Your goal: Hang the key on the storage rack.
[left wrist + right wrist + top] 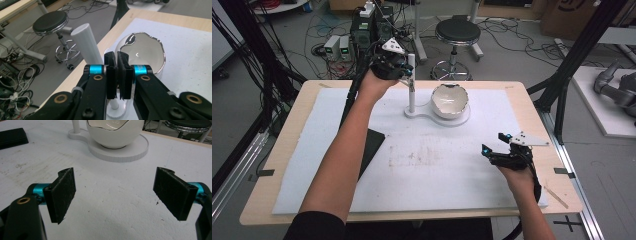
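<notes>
a: start big — what's on the desk [277, 200]?

b: a white foam mat [452, 175] covers most of it. at upper centre of the high view sits a white stand [426, 114]: a flat base with an upright post, and a white egg-shaped bowl [450, 100] with a jagged rim resting on the round end of that base. a black pad [373, 145] lies at left centre.

a: and the grippers?

b: the left gripper [408, 74] is up at the post [86, 42], just beside its top. in the left gripper view its jaws stand nearly together with only a thin slit between them, and i see nothing held there; the post rises just left of them, the bowl behind. the right gripper [494, 144] rests low at right centre, well apart from the stand, its jaws spread wide over bare mat.

a: which step, then?

b: i judge it's work at the post's top, with the right hand waiting. next likely calls for centring the jaws on the post, without knocking the bowl.
</notes>
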